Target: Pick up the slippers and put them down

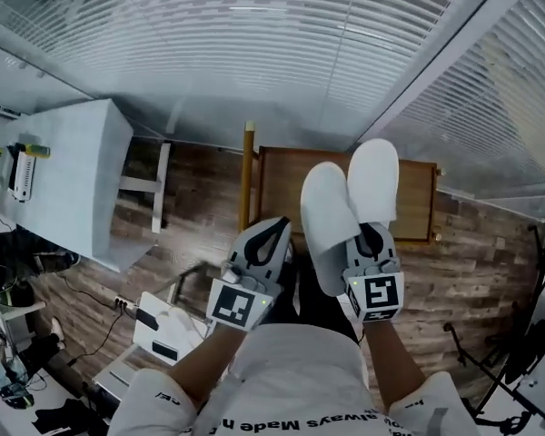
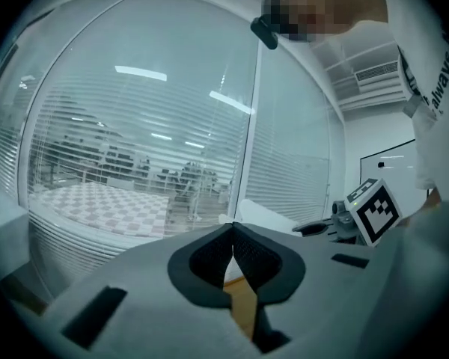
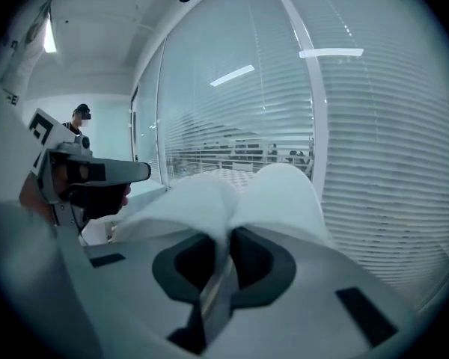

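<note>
- Above the wooden desk (image 1: 277,184), the right tool (image 1: 371,242) is pinching both white slippers (image 1: 330,221) between its jaws.
- Beside it, the left tool (image 1: 270,236) is hovering closed, holding nothing.

R hand-held gripper (image 3: 228,236) gripping slippers (image 3: 278,194), blinds (image 3: 393,163) behind

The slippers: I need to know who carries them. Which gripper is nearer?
Right. The right gripper is shut on the slippers; the left gripper sits beside them, apart, jaws shut and empty.

Slippers (image 1: 331,230) – soft matt cloth; table (image 1: 277,182) – smooth wood
</note>
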Available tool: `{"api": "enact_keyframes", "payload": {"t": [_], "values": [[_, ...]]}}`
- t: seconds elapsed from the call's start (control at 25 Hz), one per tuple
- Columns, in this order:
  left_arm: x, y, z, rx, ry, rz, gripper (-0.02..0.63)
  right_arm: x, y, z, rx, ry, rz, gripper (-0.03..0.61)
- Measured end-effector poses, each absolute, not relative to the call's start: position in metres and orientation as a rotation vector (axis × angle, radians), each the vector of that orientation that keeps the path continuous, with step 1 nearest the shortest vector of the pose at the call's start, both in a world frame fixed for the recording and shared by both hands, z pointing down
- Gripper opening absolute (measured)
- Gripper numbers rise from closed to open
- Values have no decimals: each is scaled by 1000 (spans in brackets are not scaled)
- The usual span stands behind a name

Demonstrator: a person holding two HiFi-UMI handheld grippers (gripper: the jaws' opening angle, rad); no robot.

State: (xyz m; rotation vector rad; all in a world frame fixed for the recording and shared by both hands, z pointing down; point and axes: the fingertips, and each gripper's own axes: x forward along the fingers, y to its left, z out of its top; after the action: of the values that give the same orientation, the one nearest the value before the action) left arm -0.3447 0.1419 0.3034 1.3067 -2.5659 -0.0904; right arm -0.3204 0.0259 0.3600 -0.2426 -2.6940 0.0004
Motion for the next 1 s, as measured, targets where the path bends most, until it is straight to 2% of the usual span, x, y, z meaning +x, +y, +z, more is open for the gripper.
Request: {"api": "enact_keyframes", "payload": {"t": [0.6, 1.0], "values": [[-324, 160, 198, 1450, -2661, -40, 12, -291, 43, 220, -398, -2805, -69, 34], [-296, 171, 159, 1509, -2670, -92, 12, -262, 62, 166, -487, -2830, -63, 34]]}}
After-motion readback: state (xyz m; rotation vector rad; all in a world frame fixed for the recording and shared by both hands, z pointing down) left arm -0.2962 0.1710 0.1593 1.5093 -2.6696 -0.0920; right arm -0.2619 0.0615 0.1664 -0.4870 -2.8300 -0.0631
